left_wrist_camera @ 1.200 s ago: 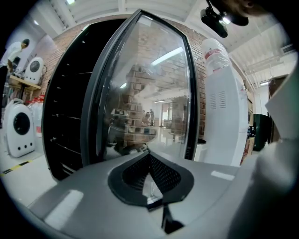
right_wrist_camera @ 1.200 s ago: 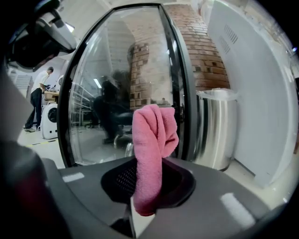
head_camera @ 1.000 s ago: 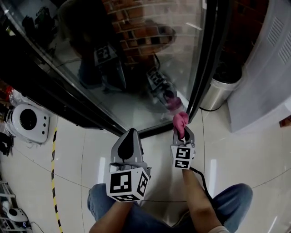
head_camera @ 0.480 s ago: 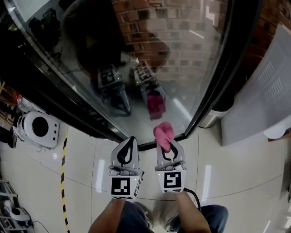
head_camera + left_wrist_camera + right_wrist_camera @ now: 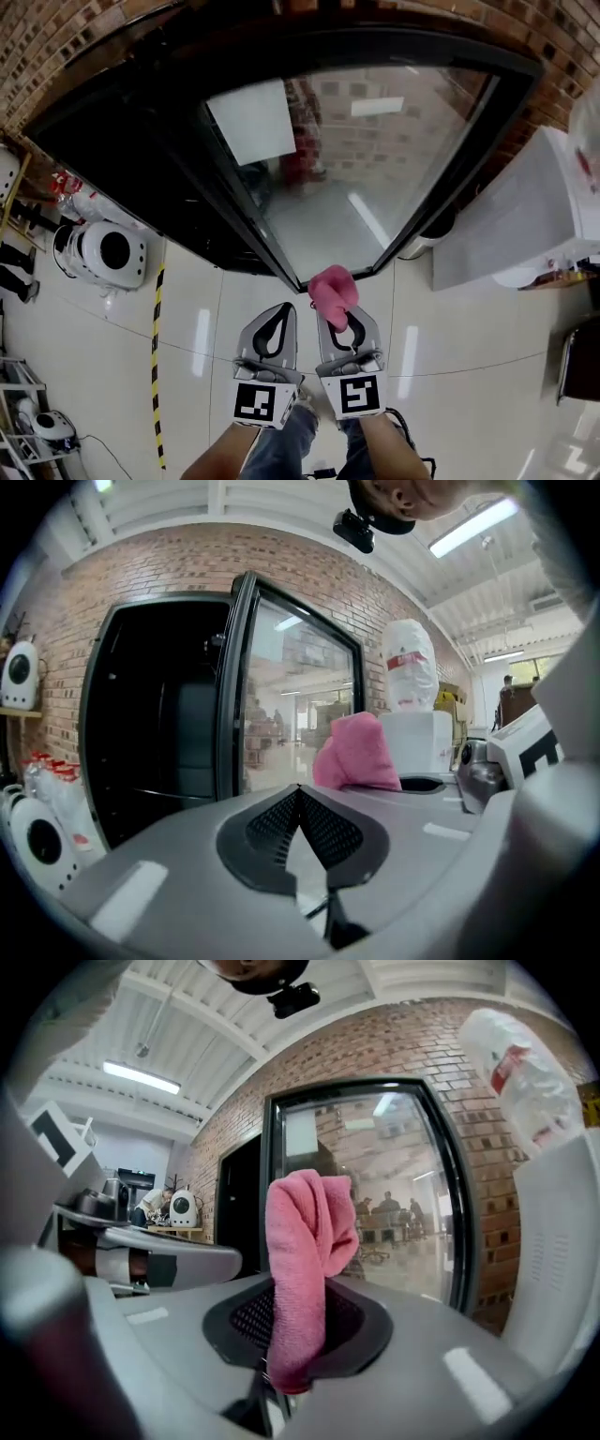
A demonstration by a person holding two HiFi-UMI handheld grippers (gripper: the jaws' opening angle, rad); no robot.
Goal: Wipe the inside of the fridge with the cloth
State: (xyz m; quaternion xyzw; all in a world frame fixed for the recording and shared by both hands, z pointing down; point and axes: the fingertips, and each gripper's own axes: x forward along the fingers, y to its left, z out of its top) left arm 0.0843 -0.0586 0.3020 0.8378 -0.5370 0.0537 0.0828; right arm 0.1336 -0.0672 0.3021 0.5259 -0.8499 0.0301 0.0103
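Observation:
The fridge has a black frame with a dark inside (image 5: 131,169) on the left. Its glass door (image 5: 375,178) stands swung open to the right. My right gripper (image 5: 338,322) is shut on a pink cloth (image 5: 333,285) that sticks up out of its jaws, short of the door's bottom edge. My left gripper (image 5: 278,312) is beside it, shut with nothing in it. In the left gripper view the dark inside (image 5: 150,733) lies ahead to the left of the door (image 5: 291,705), with the cloth (image 5: 356,752) at the right. The right gripper view shows the cloth (image 5: 307,1227) pinched in front of the glass door (image 5: 403,1204).
A white round appliance (image 5: 103,253) sits on the floor at the left, by a yellow-black tape line (image 5: 157,356). A steel bin (image 5: 424,246) and a white cabinet (image 5: 516,225) stand right of the fridge. The floor is glossy tile.
The view has pulled back, so the whole fridge front now shows. My two grippers have come close together, the right one moving left with the cloth in it.

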